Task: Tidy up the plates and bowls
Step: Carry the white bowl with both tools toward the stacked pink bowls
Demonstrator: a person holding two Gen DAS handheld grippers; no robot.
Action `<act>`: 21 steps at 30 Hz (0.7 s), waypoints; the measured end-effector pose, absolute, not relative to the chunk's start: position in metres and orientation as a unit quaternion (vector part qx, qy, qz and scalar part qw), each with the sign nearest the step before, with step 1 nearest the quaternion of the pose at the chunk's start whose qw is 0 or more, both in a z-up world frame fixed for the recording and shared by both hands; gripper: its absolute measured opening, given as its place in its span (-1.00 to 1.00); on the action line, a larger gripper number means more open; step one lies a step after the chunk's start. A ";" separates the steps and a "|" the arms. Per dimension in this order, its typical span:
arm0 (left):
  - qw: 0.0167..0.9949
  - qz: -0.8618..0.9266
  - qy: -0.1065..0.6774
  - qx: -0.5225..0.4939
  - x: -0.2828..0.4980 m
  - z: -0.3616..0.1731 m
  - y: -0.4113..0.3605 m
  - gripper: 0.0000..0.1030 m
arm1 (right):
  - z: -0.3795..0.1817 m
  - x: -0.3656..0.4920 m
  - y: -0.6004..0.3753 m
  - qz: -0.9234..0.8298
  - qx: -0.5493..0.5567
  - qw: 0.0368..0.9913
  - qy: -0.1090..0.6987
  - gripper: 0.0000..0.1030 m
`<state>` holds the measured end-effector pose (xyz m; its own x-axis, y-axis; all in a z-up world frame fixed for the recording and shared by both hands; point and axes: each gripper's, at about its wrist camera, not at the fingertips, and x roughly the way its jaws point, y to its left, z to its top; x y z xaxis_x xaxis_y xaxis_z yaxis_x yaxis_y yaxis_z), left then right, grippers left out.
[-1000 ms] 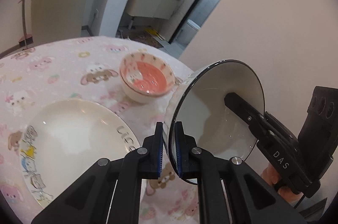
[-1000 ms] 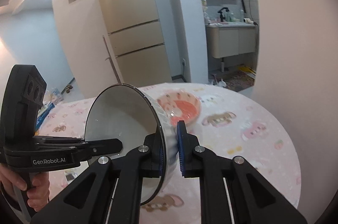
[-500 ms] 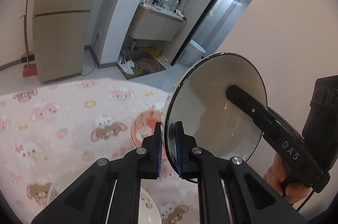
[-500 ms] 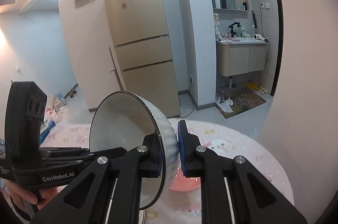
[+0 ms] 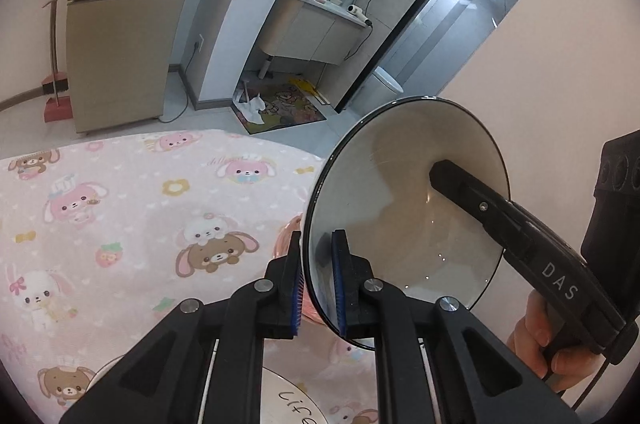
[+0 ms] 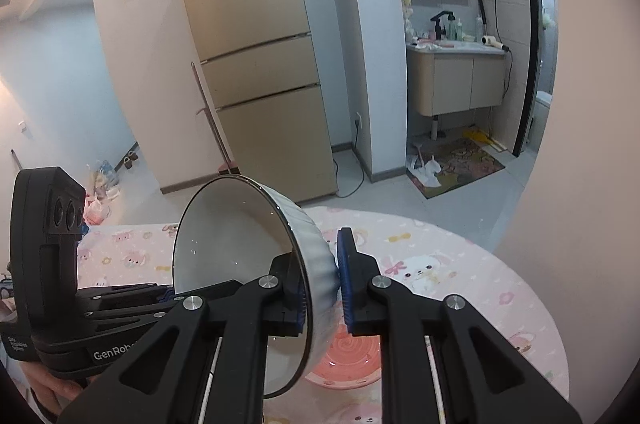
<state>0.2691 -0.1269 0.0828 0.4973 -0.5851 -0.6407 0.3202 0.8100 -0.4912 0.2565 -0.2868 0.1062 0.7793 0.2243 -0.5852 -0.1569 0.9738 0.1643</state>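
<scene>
A white bowl with a dark rim [image 5: 400,207] hangs tilted on its side above the table, held from both sides. My left gripper [image 5: 316,284] is shut on its near rim, blue pads on either side of the wall. My right gripper [image 6: 322,288] is shut on the opposite rim, one finger inside and one on the ribbed outside of the bowl [image 6: 316,260]. A pink bowl [image 6: 344,360] sits on the table just below and behind it, mostly hidden in the left wrist view. A white plate [image 5: 288,404] with lettering shows at the bottom edge.
The round table wears a pink cartoon-print cloth [image 5: 120,203]. Its far edge drops to a tiled floor. Beyond stand a beige fridge [image 6: 256,63], a broom [image 5: 56,63] and a bathroom vanity [image 6: 460,79]. A plain wall [image 5: 560,43] closes the right side.
Both grippers carried the white bowl forward across the table. The pink bowl now lies under the held bowl, and the white plate has slid to the bottom edge of the left wrist view.
</scene>
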 end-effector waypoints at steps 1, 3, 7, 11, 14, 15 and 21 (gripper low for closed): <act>0.849 -0.267 0.428 -0.158 0.271 0.079 -0.126 -0.77 | 0.104 0.258 -0.287 0.100 0.054 0.940 0.321 -0.74; 0.844 -0.269 0.434 -0.161 0.275 0.072 -0.129 -0.77 | 0.100 0.264 -0.288 0.094 0.053 0.938 0.329 -0.74; 0.842 -0.271 0.435 -0.168 0.282 0.058 -0.133 -0.77 | 0.090 0.275 -0.290 0.083 0.054 0.933 0.345 -0.74; 0.834 -0.277 0.445 -0.170 0.288 0.041 -0.140 -0.76 | 0.080 0.284 -0.295 0.074 0.050 0.926 0.366 -0.74; 0.821 -0.278 0.469 -0.166 0.293 0.028 -0.148 -0.75 | 0.070 0.291 -0.300 0.073 0.043 0.916 0.393 -0.74; 0.821 -0.275 0.474 -0.161 0.294 0.025 -0.151 -0.74 | 0.066 0.294 -0.301 0.074 0.043 0.912 0.400 -0.74; 0.820 -0.271 0.486 -0.131 0.293 0.021 -0.164 -0.71 | 0.061 0.296 -0.300 0.079 -0.002 0.906 0.416 -0.74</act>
<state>0.2929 -0.1638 0.0206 0.3803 -0.5721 -0.7267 0.3164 0.8188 -0.4790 0.2963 -0.3001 0.0611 0.6405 0.1421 -0.7547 -0.1456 0.9874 0.0623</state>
